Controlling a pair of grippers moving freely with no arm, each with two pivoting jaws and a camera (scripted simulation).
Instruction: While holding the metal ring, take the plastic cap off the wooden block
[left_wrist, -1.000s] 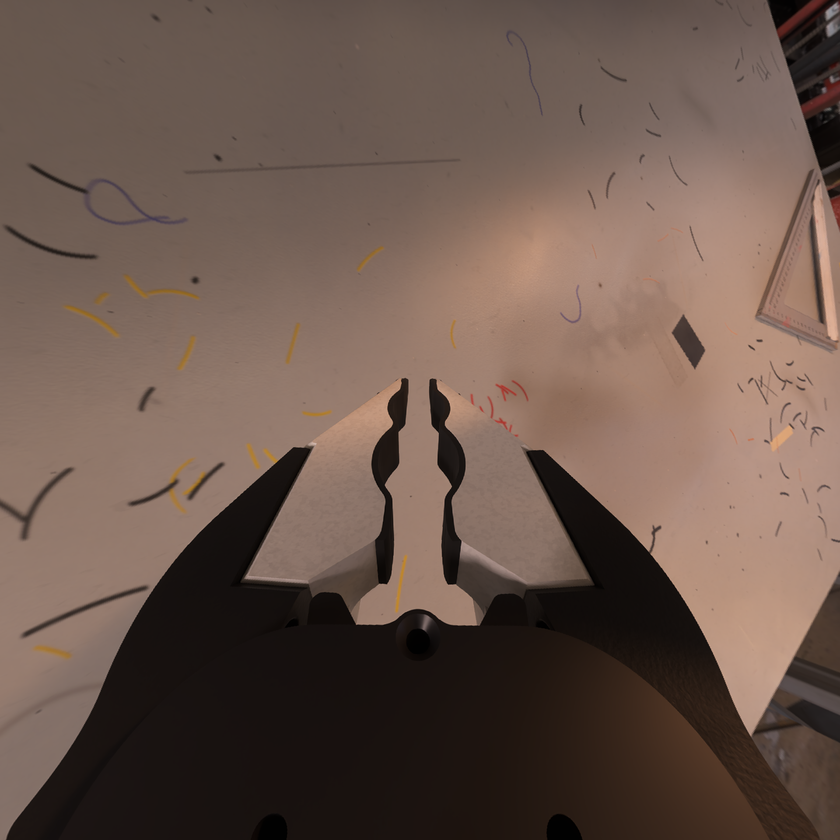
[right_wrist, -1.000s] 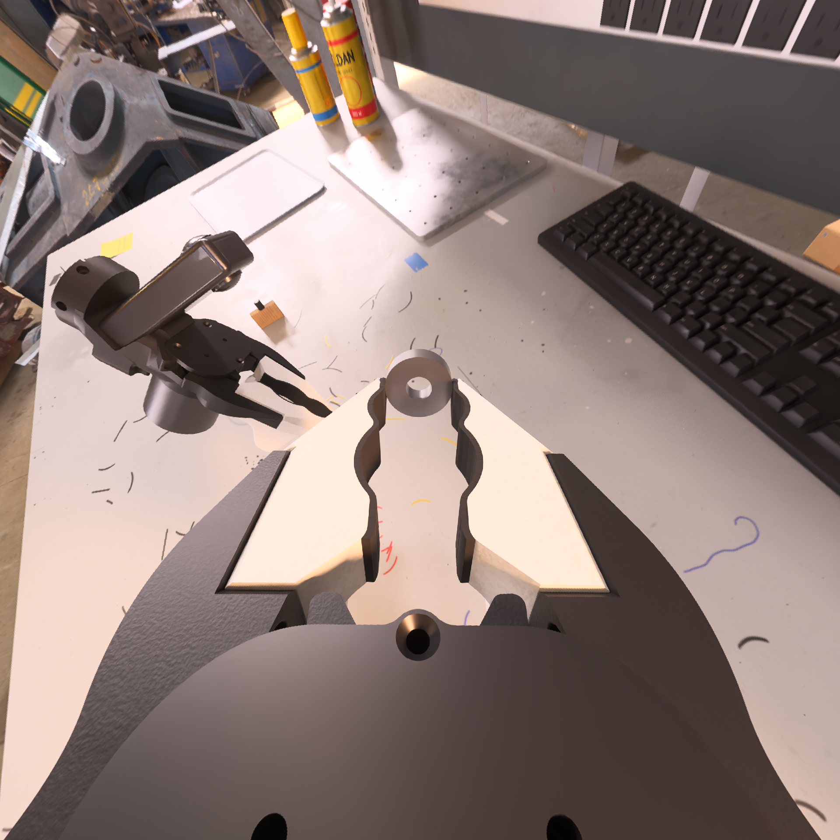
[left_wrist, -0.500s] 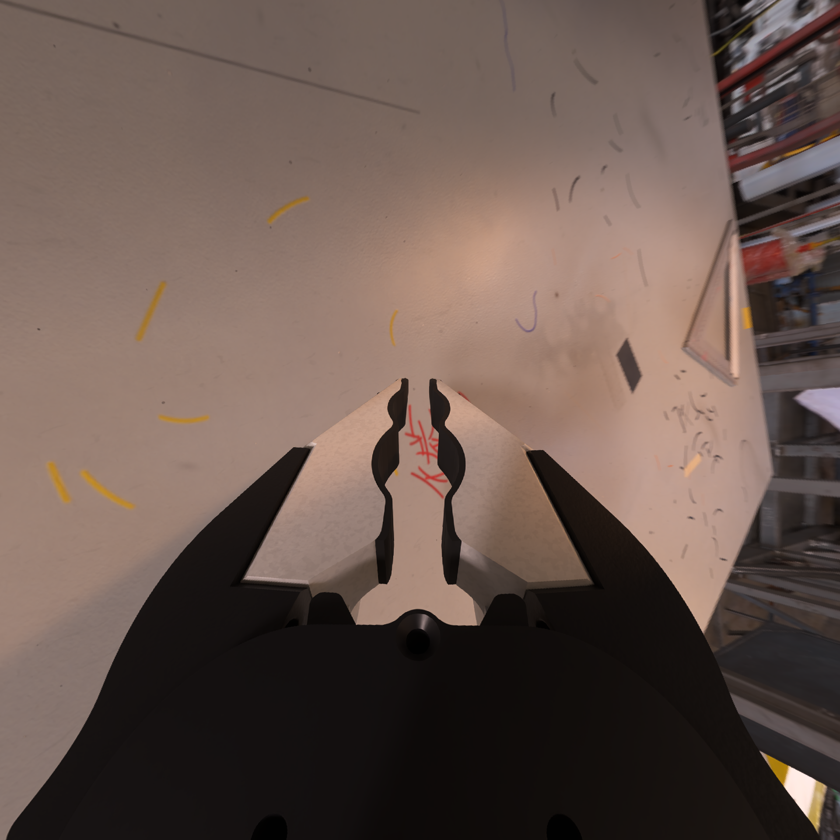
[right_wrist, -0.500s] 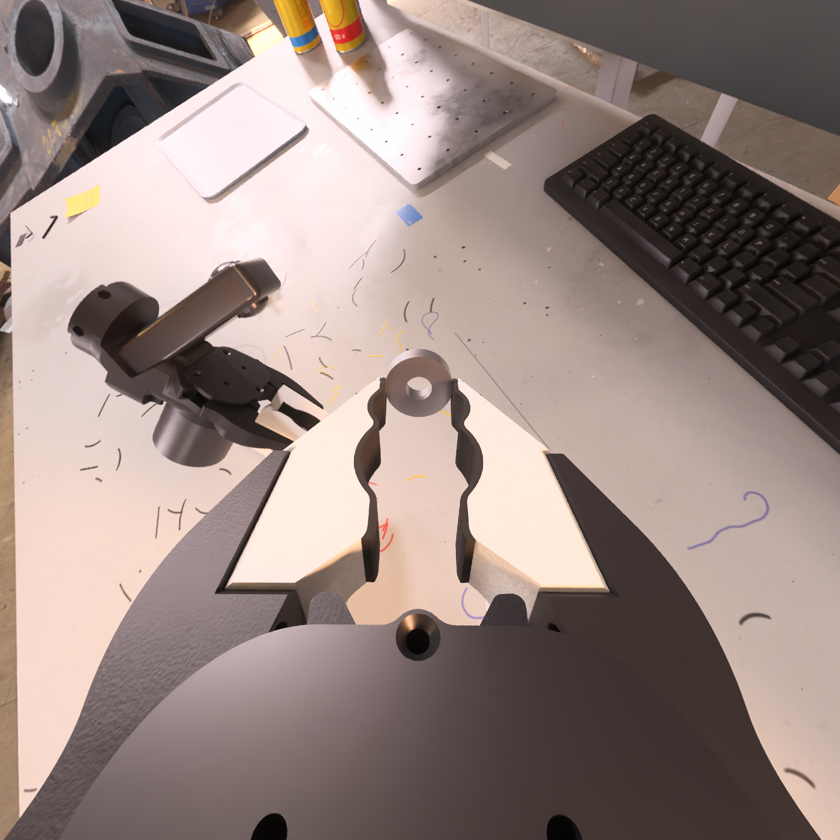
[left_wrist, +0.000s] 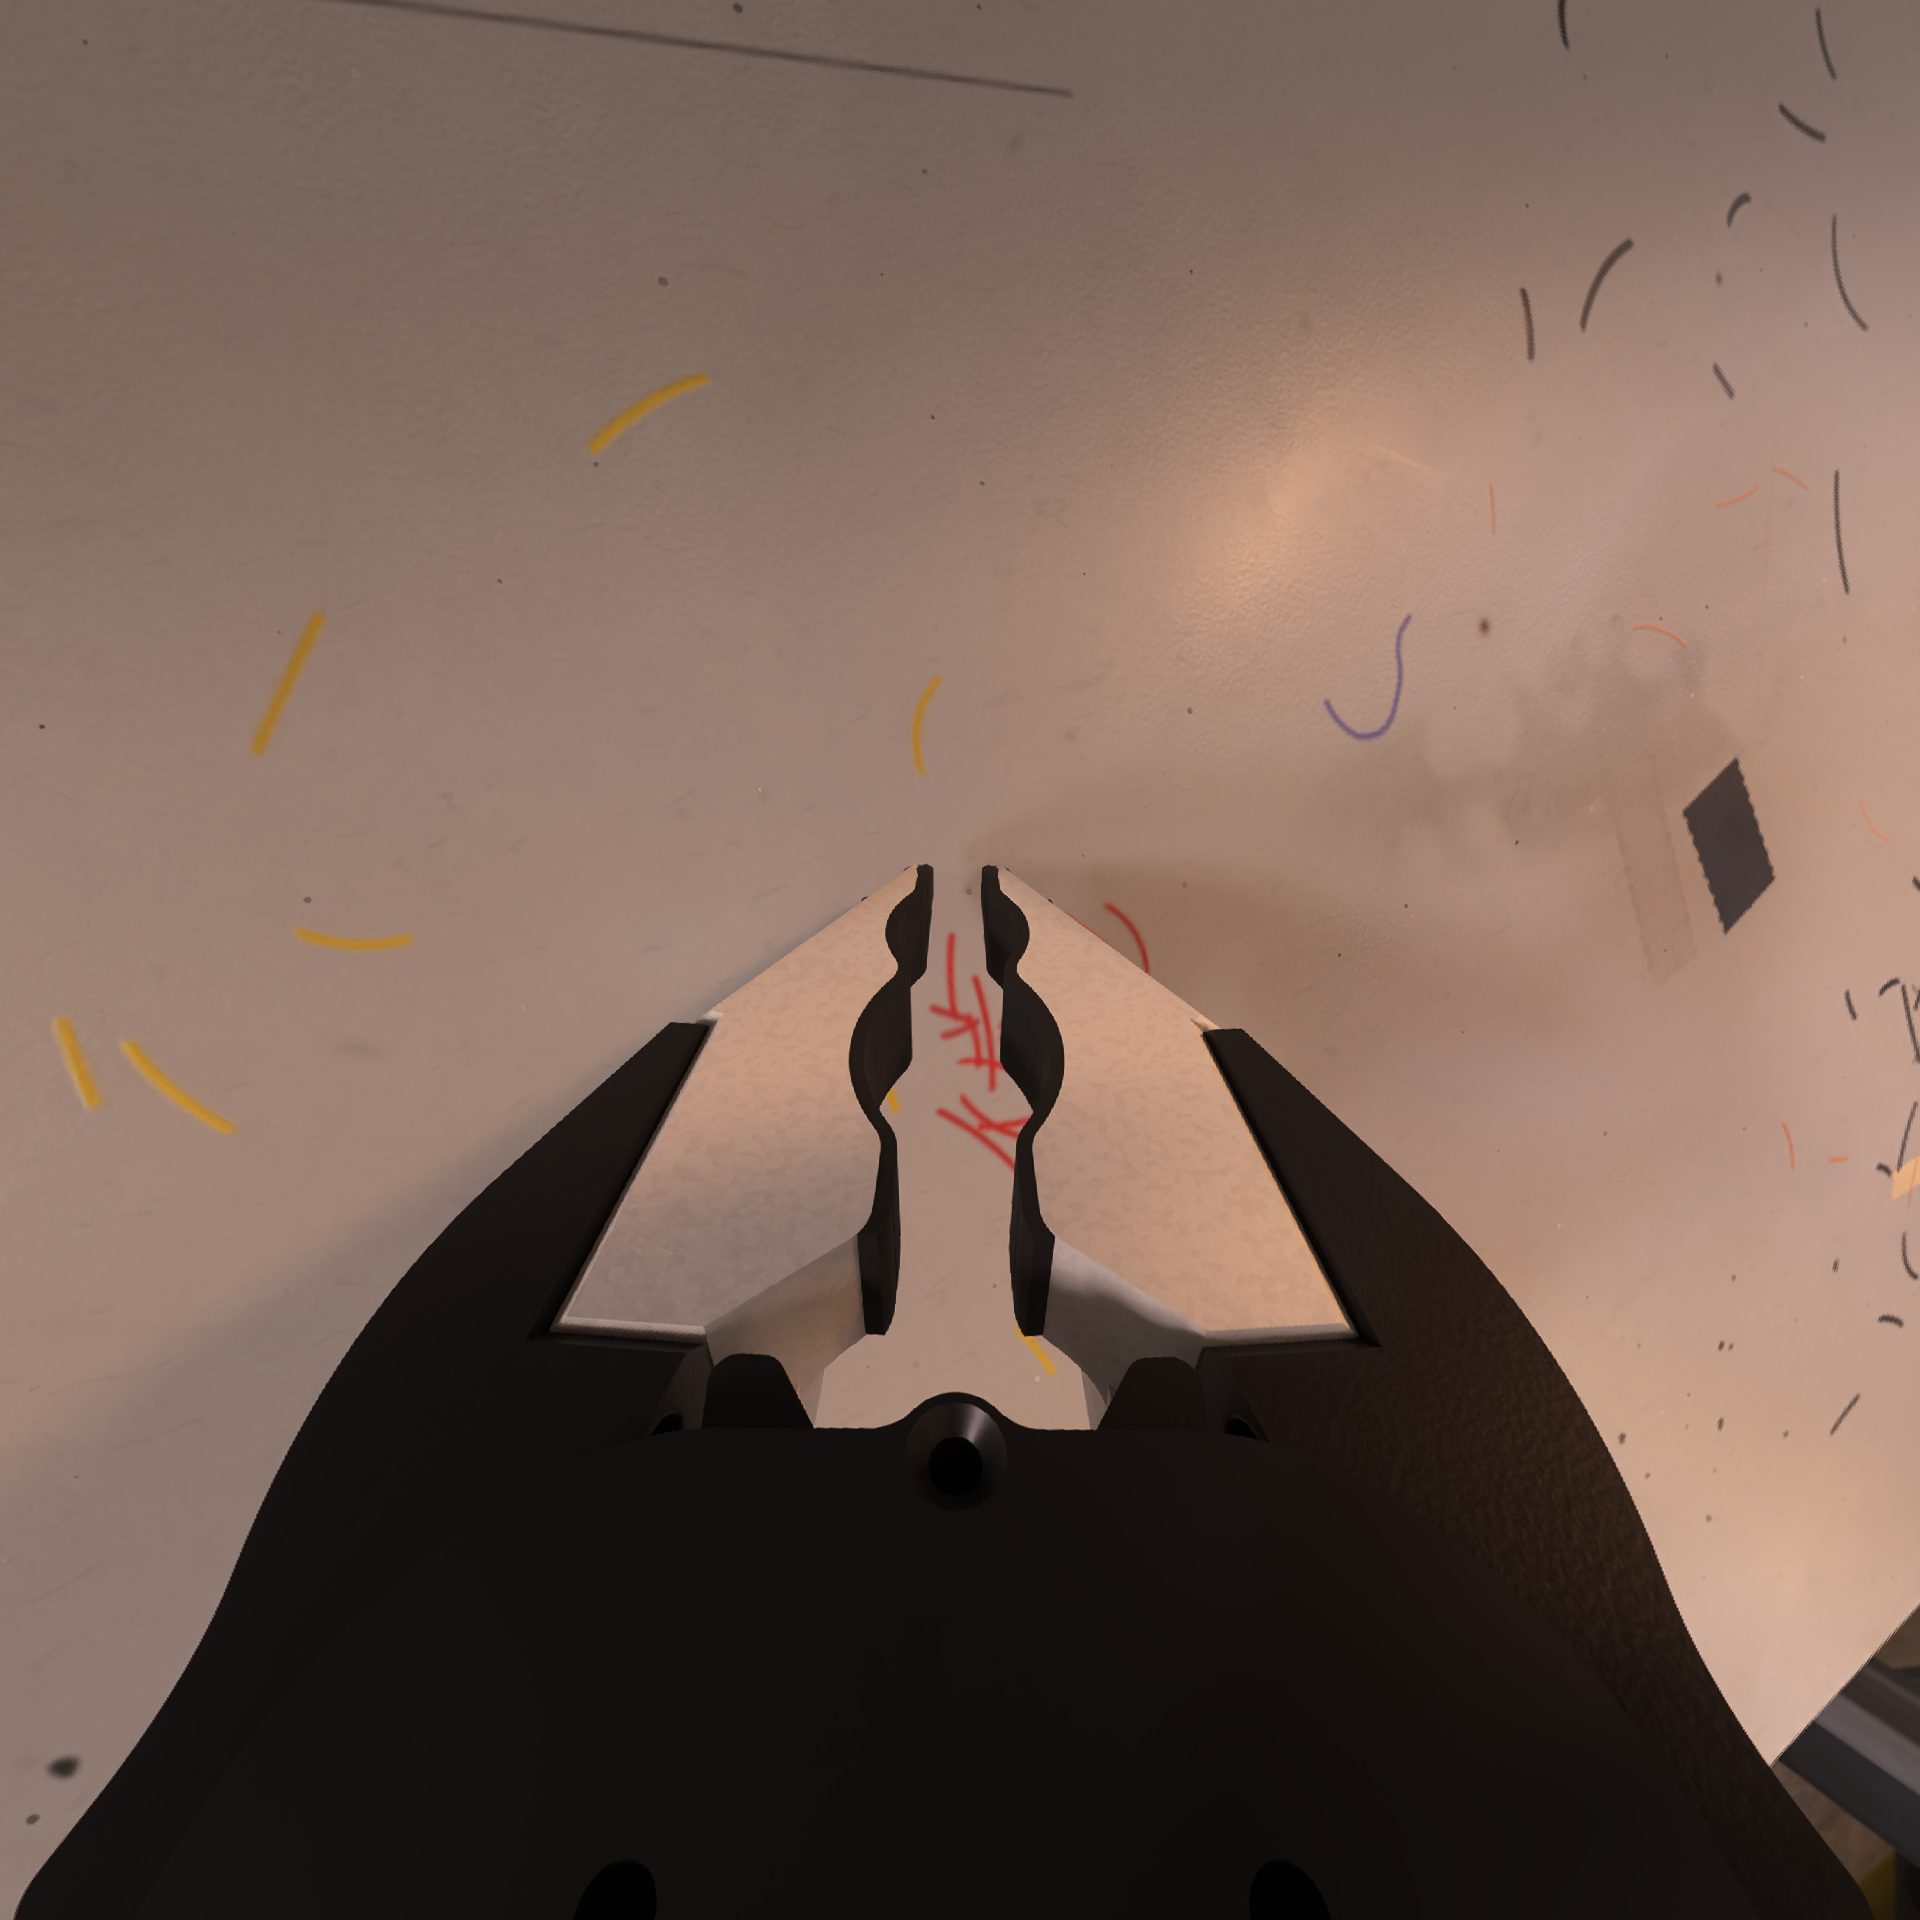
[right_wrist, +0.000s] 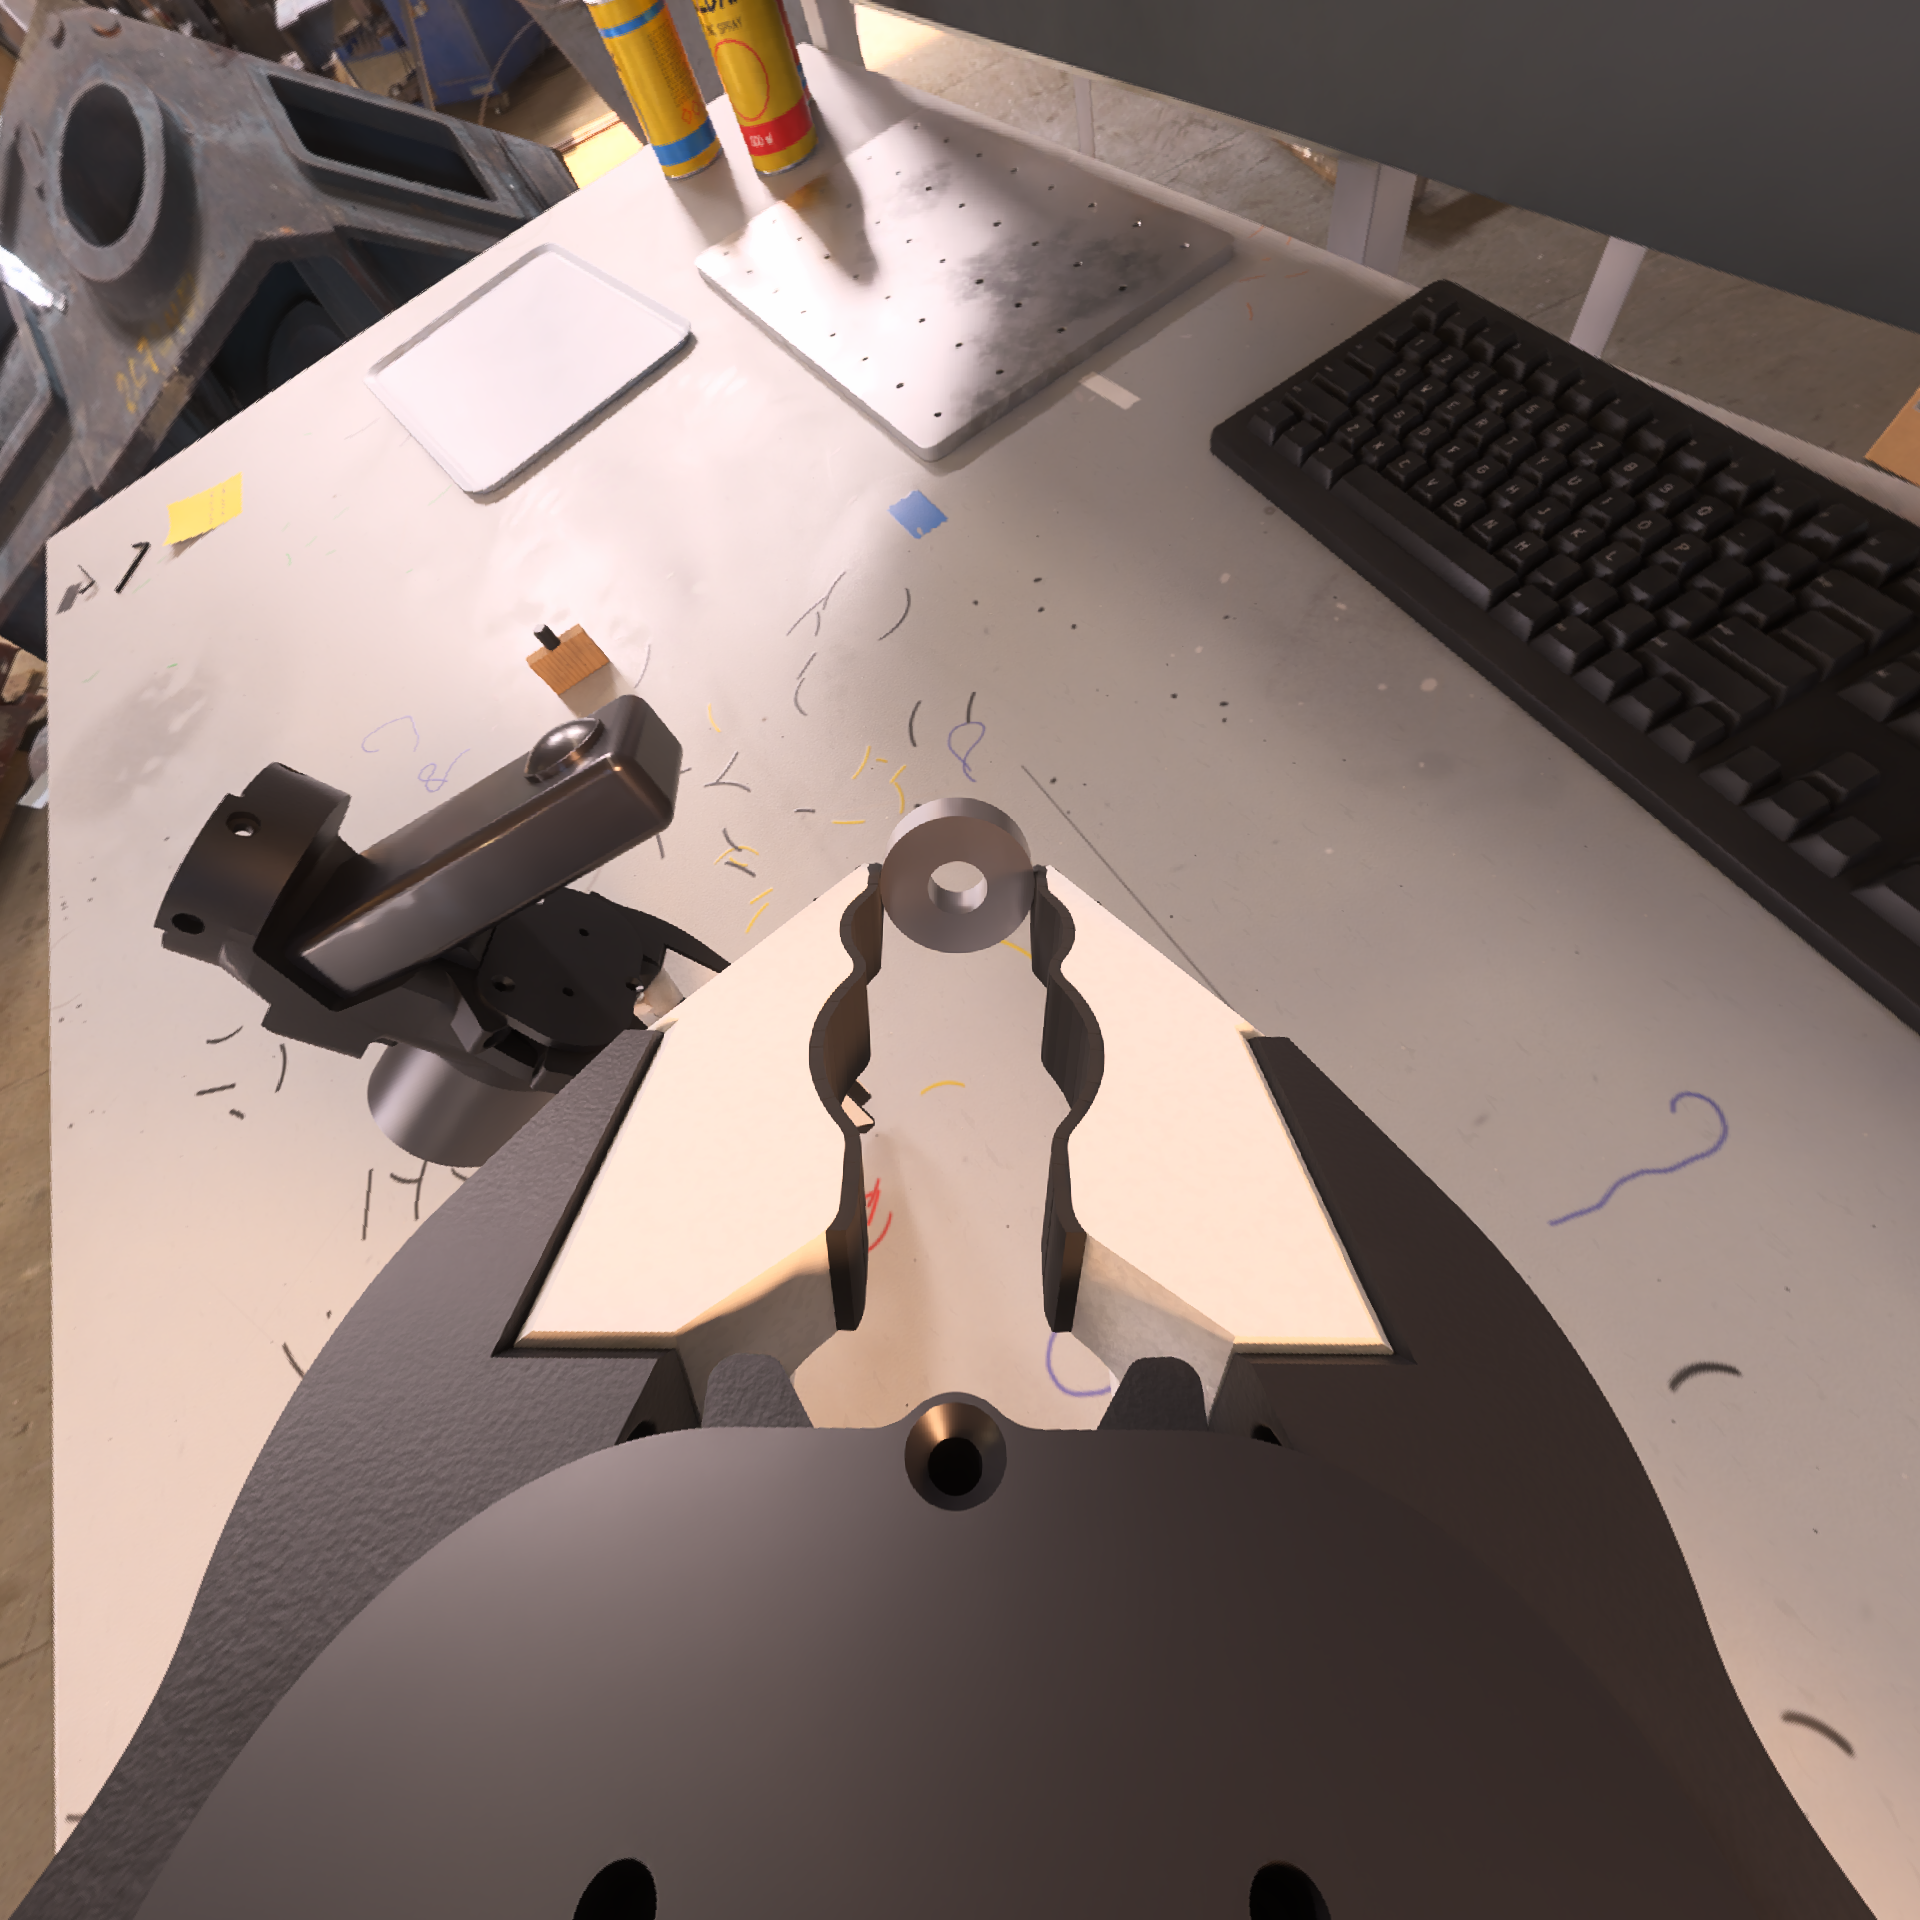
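My right gripper (right_wrist: 956, 883) is shut on the grey metal ring (right_wrist: 920, 920), held upright at the fingertips above the table. The small wooden block (right_wrist: 569, 661) stands on the white table (right_wrist: 1299, 935) farther off to the left, with a small black cap (right_wrist: 544, 634) sticking up from it. The left gripper's dark body (right_wrist: 436, 914) hangs between me and the block, its fingertips hidden behind my right finger. In the left wrist view the left gripper (left_wrist: 956, 878) is shut to a narrow slit with nothing in it, over red marks on the table (left_wrist: 520, 623). Block and ring do not show there.
A black keyboard (right_wrist: 1600, 561) lies at the right. A perforated metal plate (right_wrist: 966, 281), a white tray (right_wrist: 530, 364) and two spray cans (right_wrist: 769, 94) stand at the back. The table's edge (left_wrist: 1766, 1652) runs at the left wrist view's lower right.
The left gripper has turned and moved in closer to the table, over the red marks. The wooden block, hidden half a second ago, shows again beyond it. The ring stays held.
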